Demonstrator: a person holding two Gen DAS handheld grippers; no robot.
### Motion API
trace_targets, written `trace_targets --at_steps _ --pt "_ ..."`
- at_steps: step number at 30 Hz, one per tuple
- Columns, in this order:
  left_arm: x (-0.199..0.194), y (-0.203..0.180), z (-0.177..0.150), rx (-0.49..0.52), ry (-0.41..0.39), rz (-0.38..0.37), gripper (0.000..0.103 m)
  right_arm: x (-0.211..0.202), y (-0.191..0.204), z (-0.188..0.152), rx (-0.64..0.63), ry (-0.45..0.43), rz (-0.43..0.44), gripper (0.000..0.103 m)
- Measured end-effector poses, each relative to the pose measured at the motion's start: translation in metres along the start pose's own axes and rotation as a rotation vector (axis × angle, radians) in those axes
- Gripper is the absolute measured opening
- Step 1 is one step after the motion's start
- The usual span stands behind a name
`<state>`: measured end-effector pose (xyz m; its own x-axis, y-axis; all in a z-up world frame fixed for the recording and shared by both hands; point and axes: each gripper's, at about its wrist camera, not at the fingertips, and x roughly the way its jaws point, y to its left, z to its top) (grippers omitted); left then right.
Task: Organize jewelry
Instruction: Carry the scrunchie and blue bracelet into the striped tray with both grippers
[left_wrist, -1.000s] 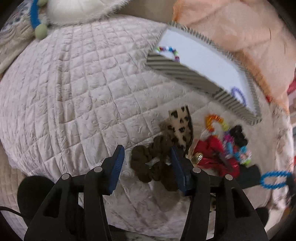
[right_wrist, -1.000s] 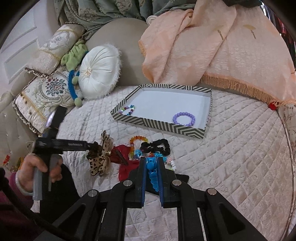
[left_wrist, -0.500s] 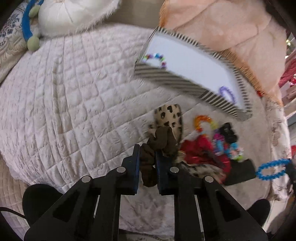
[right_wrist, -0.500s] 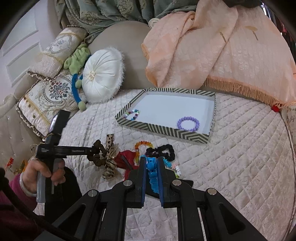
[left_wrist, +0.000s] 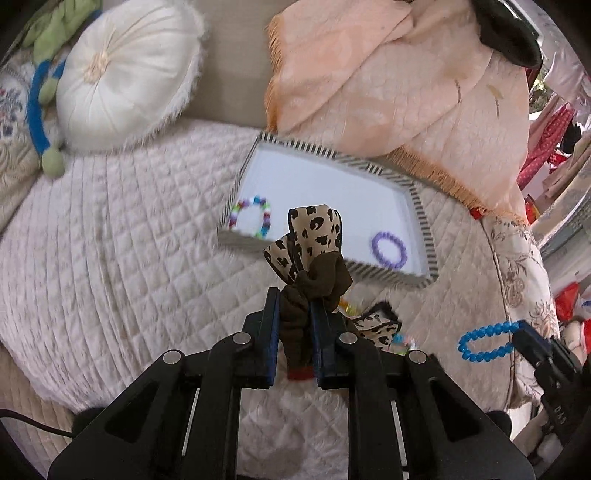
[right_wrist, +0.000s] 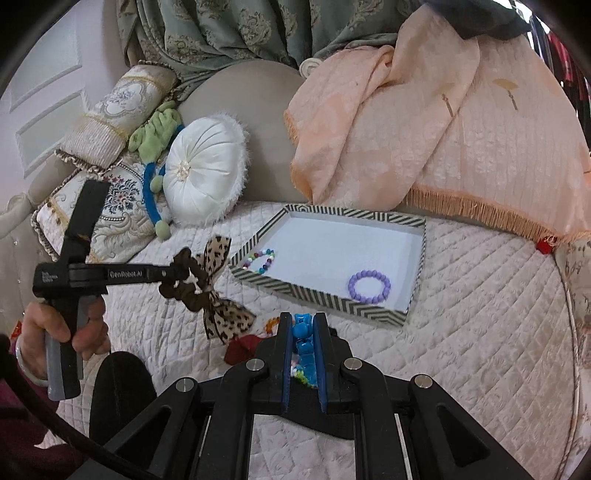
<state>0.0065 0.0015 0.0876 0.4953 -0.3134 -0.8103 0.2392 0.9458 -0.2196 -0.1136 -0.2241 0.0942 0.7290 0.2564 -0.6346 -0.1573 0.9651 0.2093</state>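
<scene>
My left gripper (left_wrist: 295, 306) is shut on a brown scrunchie with leopard-print bow ribbons (left_wrist: 314, 236) and holds it in the air short of the striped tray (left_wrist: 424, 218); it also shows in the right wrist view (right_wrist: 207, 284). My right gripper (right_wrist: 303, 328) is shut on a blue bead bracelet (right_wrist: 301, 332), seen in the left wrist view (left_wrist: 484, 341) at the right. The tray (right_wrist: 417, 266) holds a multicolour bead bracelet (right_wrist: 260, 258) and a purple bead bracelet (right_wrist: 369, 286).
A pile of jewelry and a red cloth piece (right_wrist: 243, 345) lie on the quilted bed below the tray. A white round cushion (right_wrist: 203, 177) and patterned pillows stand at the back left. A peach blanket (right_wrist: 424, 110) drapes behind the tray.
My left gripper closed on the brown scrunchie and lifted it off the bed towards the tray. My right gripper kept hold of the blue bracelet and rose slightly.
</scene>
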Motion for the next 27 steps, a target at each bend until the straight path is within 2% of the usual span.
trace_targets --at_steps 15,27 --pt "0.024 -0.028 0.058 0.051 -0.047 0.063 0.014 0.030 -0.020 0.038 -0.019 0.018 -0.049 0.010" --pt "0.062 -0.035 0.096 0.059 -0.039 0.097 0.014 0.089 -0.038 0.067 -0.025 0.077 -0.066 0.010"
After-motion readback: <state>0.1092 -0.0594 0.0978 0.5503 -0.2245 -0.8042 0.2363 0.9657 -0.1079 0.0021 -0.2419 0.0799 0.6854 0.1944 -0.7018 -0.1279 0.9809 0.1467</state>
